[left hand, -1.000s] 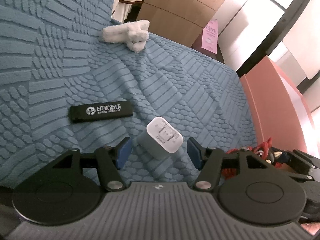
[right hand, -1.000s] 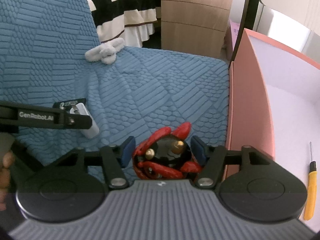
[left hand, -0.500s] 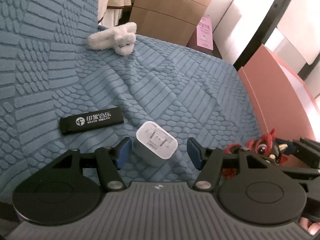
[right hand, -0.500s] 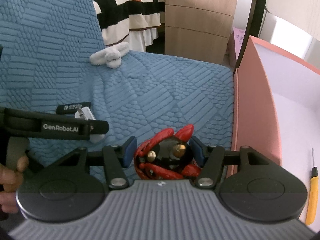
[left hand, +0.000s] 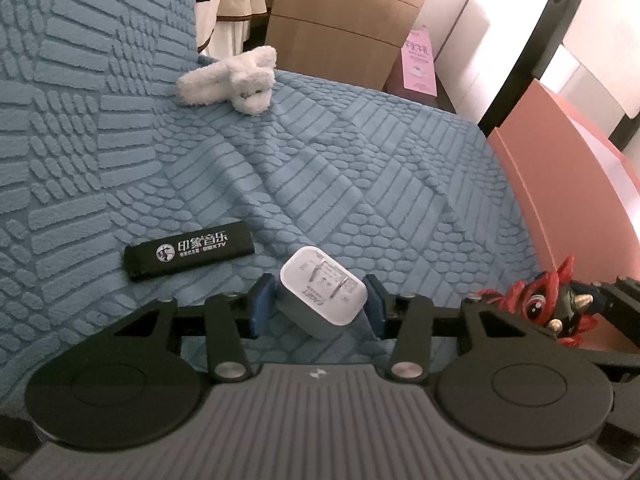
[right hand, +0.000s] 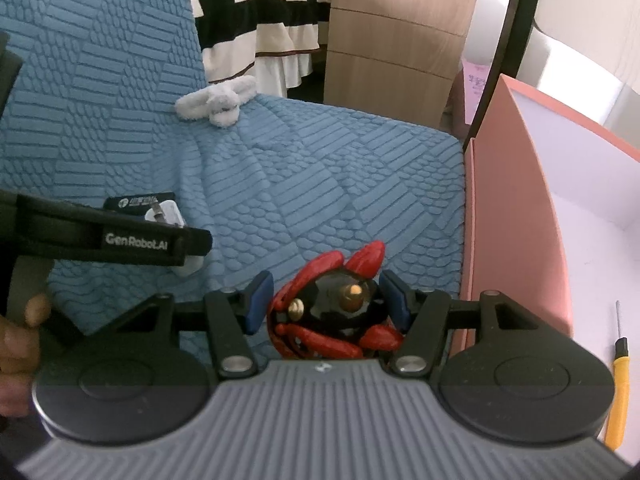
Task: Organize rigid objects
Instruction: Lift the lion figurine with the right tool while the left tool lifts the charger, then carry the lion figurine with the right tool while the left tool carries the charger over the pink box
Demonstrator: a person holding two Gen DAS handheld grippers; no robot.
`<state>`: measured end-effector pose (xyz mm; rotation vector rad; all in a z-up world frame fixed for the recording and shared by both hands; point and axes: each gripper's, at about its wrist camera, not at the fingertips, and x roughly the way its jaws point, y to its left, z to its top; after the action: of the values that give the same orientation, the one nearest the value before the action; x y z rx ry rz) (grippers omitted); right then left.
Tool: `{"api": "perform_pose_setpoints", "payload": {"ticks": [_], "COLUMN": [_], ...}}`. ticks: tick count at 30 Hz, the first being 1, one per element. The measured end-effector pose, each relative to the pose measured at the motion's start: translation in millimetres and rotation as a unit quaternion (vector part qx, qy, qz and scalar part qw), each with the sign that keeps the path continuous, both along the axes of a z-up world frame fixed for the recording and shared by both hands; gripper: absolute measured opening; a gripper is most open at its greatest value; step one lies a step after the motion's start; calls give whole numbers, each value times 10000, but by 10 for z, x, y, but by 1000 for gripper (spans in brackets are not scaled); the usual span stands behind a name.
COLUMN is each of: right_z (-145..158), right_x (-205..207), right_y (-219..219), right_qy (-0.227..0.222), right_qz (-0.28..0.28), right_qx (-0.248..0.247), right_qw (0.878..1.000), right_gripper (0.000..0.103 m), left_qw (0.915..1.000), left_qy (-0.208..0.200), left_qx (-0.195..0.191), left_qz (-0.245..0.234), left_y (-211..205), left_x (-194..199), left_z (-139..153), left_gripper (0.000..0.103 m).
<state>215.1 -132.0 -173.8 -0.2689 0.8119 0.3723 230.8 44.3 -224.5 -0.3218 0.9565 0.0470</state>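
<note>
My left gripper [left hand: 318, 308] has closed on a white plug charger [left hand: 322, 294] that rests on the blue textured cover; both pads touch its sides. A black lighter with white lettering [left hand: 188, 254] lies just left of it. My right gripper [right hand: 326, 304] is shut on a red and black figurine [right hand: 334, 308] and holds it beside the pink box [right hand: 516, 216]. The figurine also shows in the left wrist view [left hand: 548, 300]. The charger [right hand: 166, 214] and lighter [right hand: 138, 202] show partly behind the left gripper's arm in the right wrist view.
A white plush toy [left hand: 234, 80] lies at the back of the blue cover. The pink box [left hand: 560, 200] stands at the right; a yellow screwdriver [right hand: 616, 392] lies inside it. A wooden cabinet [right hand: 396, 36] and a striped bed stand behind.
My left gripper's jaws have narrowed from wide open onto the charger's sides. The right gripper has kept hold of the figurine and drifted slightly.
</note>
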Motion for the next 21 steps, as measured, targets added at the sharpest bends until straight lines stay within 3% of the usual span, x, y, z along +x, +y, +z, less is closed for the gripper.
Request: {"api": "perform_pose_setpoints", "payload": {"ticks": [9,21], "right_z": [71,491], "right_x": [-6,-91], "right_y": [-17,-66], "right_qy": [-18,-158], "right_qz": [-282,-245], "right_qx": [59,335], "right_qw": [9996,9990], "right_gripper": [61,61], "left_qw": [9997,9985], "left_qy": [-97,-325], "left_qx": [-205,-419], "left_qz": [-5,-144], "left_y": [77,129], "left_x": [-25,-41], "left_z": [126,438], "left_gripper": [49,49]}}
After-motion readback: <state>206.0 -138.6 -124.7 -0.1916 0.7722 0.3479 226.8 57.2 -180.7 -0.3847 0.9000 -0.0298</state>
